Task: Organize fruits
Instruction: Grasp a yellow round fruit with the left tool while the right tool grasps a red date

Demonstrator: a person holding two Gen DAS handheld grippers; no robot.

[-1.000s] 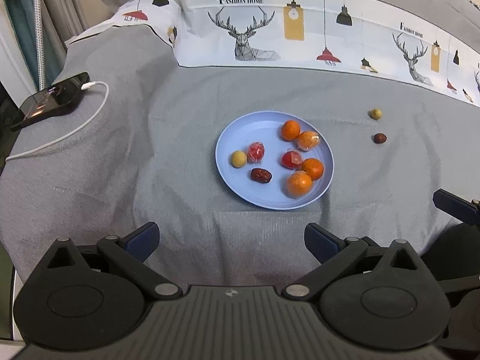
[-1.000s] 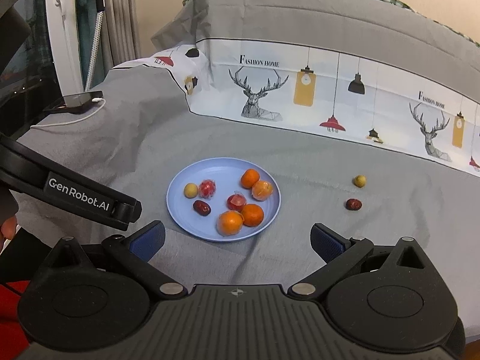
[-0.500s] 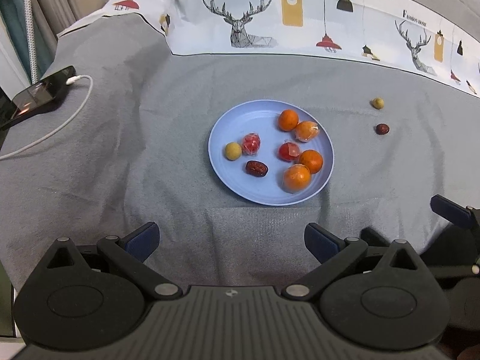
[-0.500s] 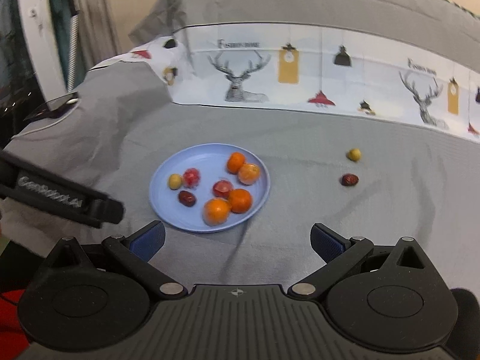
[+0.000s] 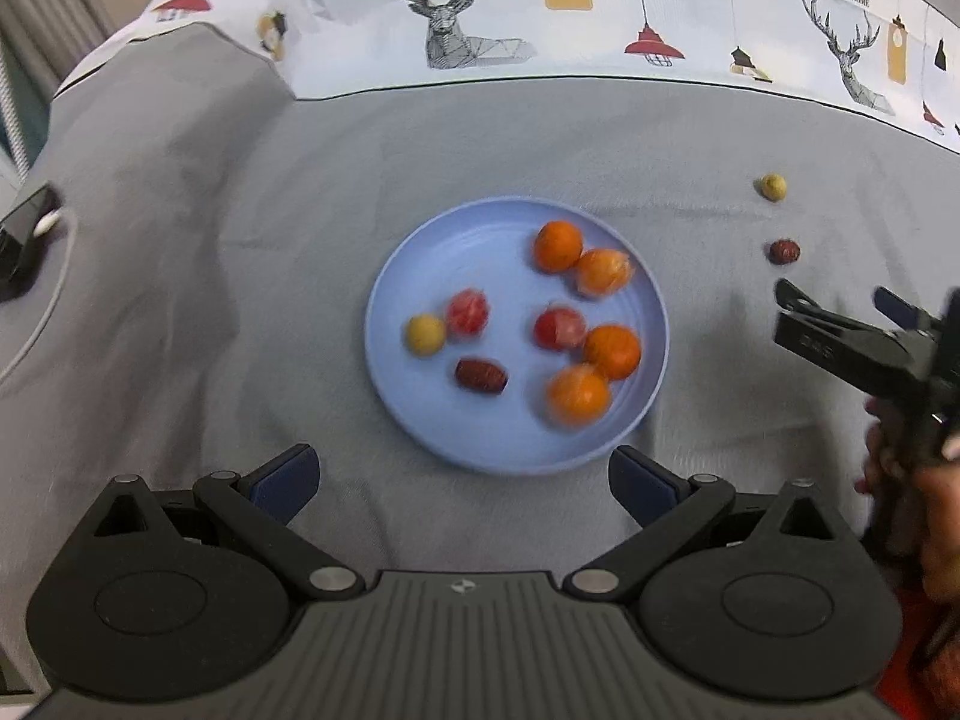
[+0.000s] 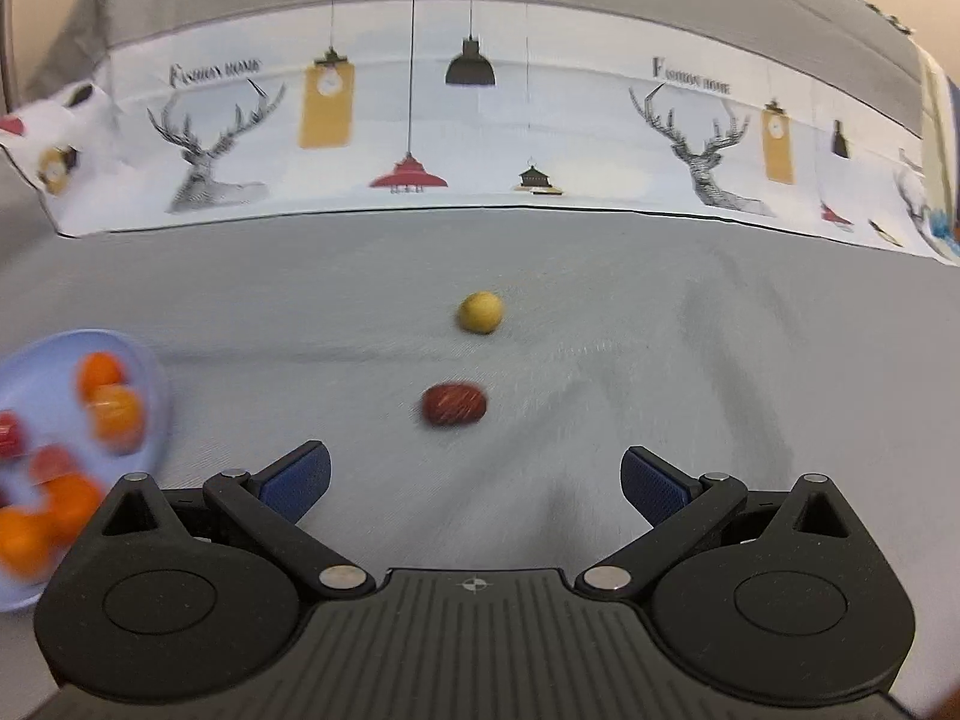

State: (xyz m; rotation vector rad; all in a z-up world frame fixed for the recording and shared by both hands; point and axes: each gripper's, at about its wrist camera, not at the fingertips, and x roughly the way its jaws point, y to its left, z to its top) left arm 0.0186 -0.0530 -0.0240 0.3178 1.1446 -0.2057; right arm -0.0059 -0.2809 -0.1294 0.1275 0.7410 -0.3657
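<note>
While both claws gape empty, right gripper [image 6: 474, 480] hangs just near of red date [image 6: 453, 405]; yellow fruit [image 6: 480, 312] farther. Left gripper [image 5: 462, 477] near blue plate [image 5: 420, 420] holding fruits.

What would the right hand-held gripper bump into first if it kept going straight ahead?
Most likely the dark red fruit, which lies on the grey bedspread almost centred between the open fingers of the right hand-held gripper. The small yellow fruit sits just beyond it. Depth is hard to judge here.
</note>
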